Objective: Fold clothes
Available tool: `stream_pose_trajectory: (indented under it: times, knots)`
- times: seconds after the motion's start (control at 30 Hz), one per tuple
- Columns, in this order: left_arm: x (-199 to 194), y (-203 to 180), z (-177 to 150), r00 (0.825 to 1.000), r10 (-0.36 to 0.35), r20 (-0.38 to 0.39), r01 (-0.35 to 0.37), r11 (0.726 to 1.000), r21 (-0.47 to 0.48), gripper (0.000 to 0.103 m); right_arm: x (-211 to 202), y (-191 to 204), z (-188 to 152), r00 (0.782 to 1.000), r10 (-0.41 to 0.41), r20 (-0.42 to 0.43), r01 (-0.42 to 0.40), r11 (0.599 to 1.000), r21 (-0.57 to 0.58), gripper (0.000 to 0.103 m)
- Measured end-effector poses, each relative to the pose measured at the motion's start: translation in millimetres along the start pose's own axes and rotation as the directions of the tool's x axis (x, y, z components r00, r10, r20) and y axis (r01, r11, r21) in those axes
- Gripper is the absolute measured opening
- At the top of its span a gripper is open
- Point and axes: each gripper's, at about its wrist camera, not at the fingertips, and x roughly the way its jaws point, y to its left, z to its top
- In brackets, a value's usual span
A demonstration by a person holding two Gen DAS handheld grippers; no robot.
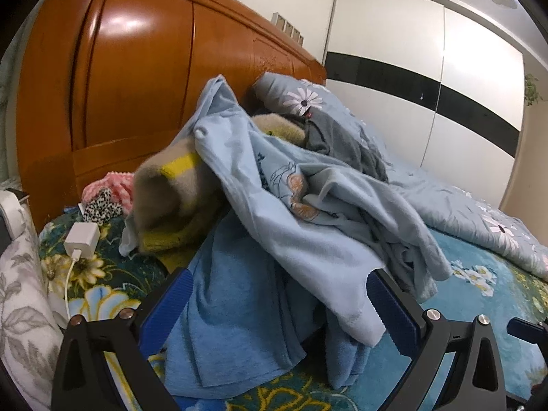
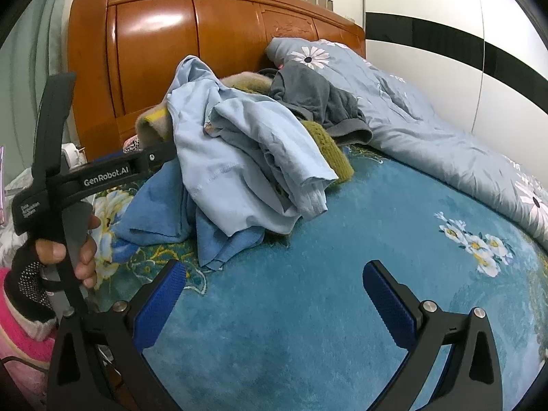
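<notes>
Pick-up step, nothing gripped yet. Left gripper (image 1: pixel 279 291) jaws wide, clothes pile (image 1: pixel 274 205) hem between them. Right gripper (image 2: pixel 274 284) jaws wide over bare bed (image 2: pixel 308 308). Next: pinch one garment w/ left.

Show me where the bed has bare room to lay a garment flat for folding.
Free: the teal blanket ahead of the right gripper, bordered by the clothes pile on its left and the grey-blue quilt behind. Crowded: around the left gripper, clothes lie between its fingers, with a charger alongside.
</notes>
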Motion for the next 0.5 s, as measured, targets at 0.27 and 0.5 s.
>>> stream_pose_trajectory:
  times: [0.27, 0.5]
  knots:
    - [29, 31, 49, 0.999, 0.033, 0.012, -0.033, 0.998, -0.051, 0.103, -2, -21, -7, 0.999, -0.049, -0.021, 0.049, 0.998, 0.045, 0.103]
    - [88, 47, 70, 0.991, -0.035, -0.128, 0.017, 0.990, -0.138, 0.101, -7, -39, -14, 0.999, -0.047, -0.020, 0.049, 0.993, 0.111, 0.103]
